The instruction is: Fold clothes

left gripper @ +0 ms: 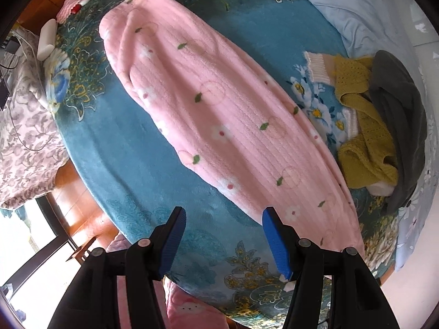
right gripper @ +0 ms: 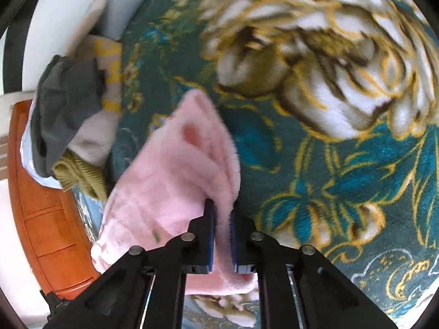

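Observation:
A long pink fleece garment point(left gripper: 208, 104) with small flowers and leaves lies folded lengthwise on the teal floral blanket point(left gripper: 131, 159). My left gripper point(left gripper: 223, 215) hovers open above the garment's near end, its right finger point(left gripper: 274, 235) over the pink edge, holding nothing. In the right wrist view my right gripper point(right gripper: 222, 211) is shut on a bunched end of the pink fleece garment point(right gripper: 175, 181), lifted over the blanket point(right gripper: 343, 178). This view is blurred.
A pile of clothes lies to the right: a mustard knit point(left gripper: 365, 126), a dark grey garment point(left gripper: 400, 126) and a pink-and-white knit point(left gripper: 321, 65). A white pillow point(left gripper: 365, 8) sits at the back. A floral quilt point(left gripper: 24, 126) and wooden floor point(left gripper: 82, 208) lie left. A wooden bed frame point(right gripper: 41, 197) shows.

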The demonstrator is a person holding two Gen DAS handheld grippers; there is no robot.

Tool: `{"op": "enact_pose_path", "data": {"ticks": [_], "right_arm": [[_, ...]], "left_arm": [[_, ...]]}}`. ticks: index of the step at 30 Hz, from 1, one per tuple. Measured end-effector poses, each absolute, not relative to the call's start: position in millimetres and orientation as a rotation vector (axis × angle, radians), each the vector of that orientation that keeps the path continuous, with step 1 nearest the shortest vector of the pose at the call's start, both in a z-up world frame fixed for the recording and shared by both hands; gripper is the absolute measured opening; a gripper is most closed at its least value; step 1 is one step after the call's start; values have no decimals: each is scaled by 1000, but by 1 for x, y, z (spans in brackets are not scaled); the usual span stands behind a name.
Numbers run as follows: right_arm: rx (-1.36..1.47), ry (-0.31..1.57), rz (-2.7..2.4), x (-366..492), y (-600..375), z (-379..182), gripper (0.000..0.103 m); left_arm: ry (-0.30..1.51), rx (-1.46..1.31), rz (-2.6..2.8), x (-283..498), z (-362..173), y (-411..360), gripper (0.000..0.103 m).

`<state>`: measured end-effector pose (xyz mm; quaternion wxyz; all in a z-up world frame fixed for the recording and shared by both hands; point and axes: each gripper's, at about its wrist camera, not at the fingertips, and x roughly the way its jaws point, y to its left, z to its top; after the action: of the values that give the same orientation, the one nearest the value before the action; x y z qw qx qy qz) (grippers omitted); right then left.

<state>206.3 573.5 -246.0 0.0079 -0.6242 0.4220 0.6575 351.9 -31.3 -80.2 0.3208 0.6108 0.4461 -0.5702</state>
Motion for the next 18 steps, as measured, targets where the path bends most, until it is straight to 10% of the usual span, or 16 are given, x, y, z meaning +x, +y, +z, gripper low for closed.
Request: {"op": "enact_pose_path", "data": {"ticks": [18], "right_arm": [[-1953, 1279, 2145, 210, 574, -201, 3]], "left_arm": [[1245, 1630, -1498, 347, -95, -29, 62]]}}
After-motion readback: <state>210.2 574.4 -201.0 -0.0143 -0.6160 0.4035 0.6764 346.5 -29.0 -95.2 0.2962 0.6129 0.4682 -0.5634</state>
